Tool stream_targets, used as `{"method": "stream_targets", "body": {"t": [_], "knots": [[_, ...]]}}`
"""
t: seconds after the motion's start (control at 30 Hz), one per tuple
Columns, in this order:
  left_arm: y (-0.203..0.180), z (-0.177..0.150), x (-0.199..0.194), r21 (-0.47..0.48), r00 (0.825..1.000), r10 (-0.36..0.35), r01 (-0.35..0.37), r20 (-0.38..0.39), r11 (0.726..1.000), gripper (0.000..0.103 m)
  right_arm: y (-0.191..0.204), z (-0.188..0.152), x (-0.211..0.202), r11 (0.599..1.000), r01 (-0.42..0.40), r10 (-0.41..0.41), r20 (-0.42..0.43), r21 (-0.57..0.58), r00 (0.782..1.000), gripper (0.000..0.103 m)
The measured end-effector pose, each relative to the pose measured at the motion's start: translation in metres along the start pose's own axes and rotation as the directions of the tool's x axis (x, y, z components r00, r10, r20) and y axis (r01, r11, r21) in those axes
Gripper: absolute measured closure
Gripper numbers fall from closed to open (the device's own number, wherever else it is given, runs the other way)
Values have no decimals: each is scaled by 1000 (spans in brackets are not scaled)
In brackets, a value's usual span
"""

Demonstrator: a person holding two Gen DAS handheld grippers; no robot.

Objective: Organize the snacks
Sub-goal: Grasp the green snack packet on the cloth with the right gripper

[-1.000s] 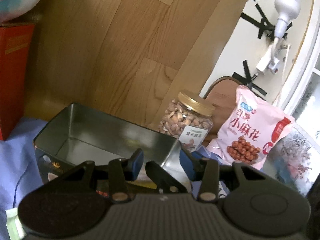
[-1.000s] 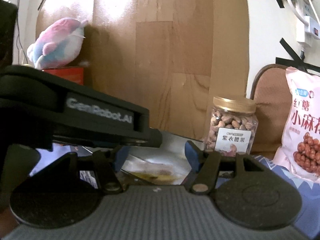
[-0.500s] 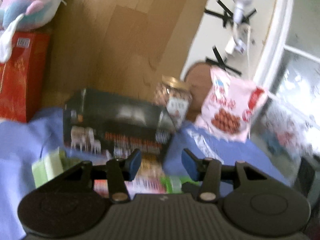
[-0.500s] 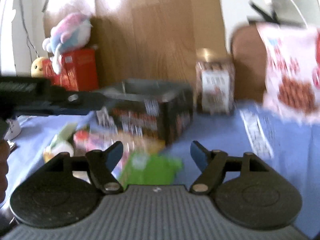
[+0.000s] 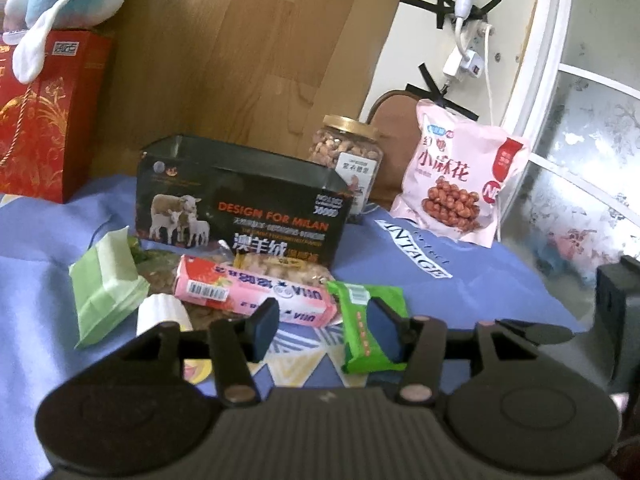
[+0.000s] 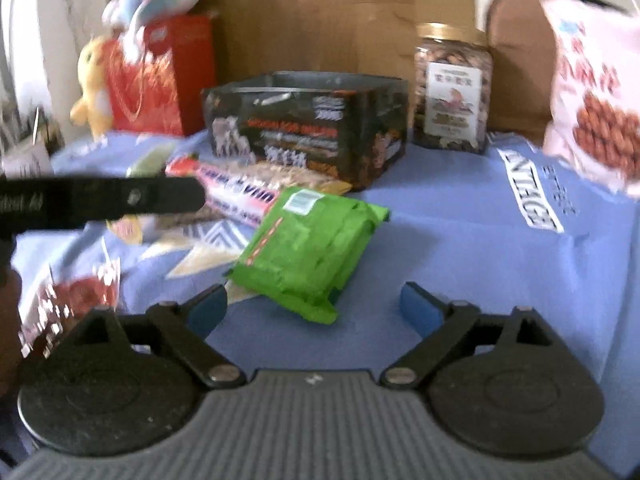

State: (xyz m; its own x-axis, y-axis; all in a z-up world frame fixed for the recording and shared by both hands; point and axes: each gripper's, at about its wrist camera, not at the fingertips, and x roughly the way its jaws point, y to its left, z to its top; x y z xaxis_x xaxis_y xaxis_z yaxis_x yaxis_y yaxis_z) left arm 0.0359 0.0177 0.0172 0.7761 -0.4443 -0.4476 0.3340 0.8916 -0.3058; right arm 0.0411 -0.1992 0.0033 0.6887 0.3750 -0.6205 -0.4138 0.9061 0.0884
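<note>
**Both grippers empty, lined up on loose snack packets in front of the open tin**

The right gripper (image 6: 314, 308) stands spread wide before the green snack packet (image 6: 306, 248), jaws just opened further, nothing between them, apparently to straddle its width. The left gripper (image 5: 322, 330) is half open and empty, aimed at the pink wafer packet (image 5: 256, 290) lying against the black tin (image 5: 240, 208). A second ago both cameras looked into and past the tin; both now sit lower and back, facing the packets on the blue cloth (image 6: 460, 240).
</note>
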Motion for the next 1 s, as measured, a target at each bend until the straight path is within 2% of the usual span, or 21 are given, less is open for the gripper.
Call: {"method": "stream_targets", "body": {"t": [0.03, 0.1, 0.2, 0.27, 0.3, 0.33, 0.37, 0.6, 0.83, 0.93, 1.0], "knots": [[1, 0, 1, -6, 1000, 6, -6, -6, 1000, 53, 7, 0, 2, 999, 17, -17, -4, -30, 1000, 9], [5, -1, 3, -21, 1000, 12, -12, -14, 1000, 53, 5, -2, -1, 999, 14, -14, 8, -51, 1000, 19], [9, -1, 5, -42, 1000, 18, -19, -21, 999, 53, 3, -4, -4, 999, 7, -5, 22, -51, 1000, 36], [11, -1, 7, -50, 999, 19, -20, -32, 999, 53, 3, -4, -5, 999, 6, -5, 31, -52, 1000, 53], [13, -1, 8, -55, 999, 19, -21, -36, 998, 53, 4, -4, -6, 998, 7, -5, 36, -57, 999, 58], [14, -2, 8, -61, 999, 20, -23, -38, 998, 53, 6, -5, -7, 998, 4, -1, 40, -62, 999, 68], [15, -2, 8, -68, 999, 21, -23, -40, 997, 53, 10, -5, -8, 998, 6, -4, 42, -66, 999, 73], [29, 1, 5, -139, 1000, -4, 1, -20, 990, 54, 11, -7, -11, 997, 24, -20, 60, -69, 998, 80], [20, -1, 7, -96, 999, -24, 21, -31, 995, 54, 7, -8, -14, 999, 27, -24, 73, -39, 997, 81], [17, 0, 8, -94, 997, -57, 53, -43, 994, 53, 7, -8, -15, 999, 34, -32, 76, -35, 997, 81], [15, 1, 12, -120, 993, -100, 92, -69, 989, 47, 7, -9, -15, 999, 38, -35, 79, -32, 996, 81]]}}
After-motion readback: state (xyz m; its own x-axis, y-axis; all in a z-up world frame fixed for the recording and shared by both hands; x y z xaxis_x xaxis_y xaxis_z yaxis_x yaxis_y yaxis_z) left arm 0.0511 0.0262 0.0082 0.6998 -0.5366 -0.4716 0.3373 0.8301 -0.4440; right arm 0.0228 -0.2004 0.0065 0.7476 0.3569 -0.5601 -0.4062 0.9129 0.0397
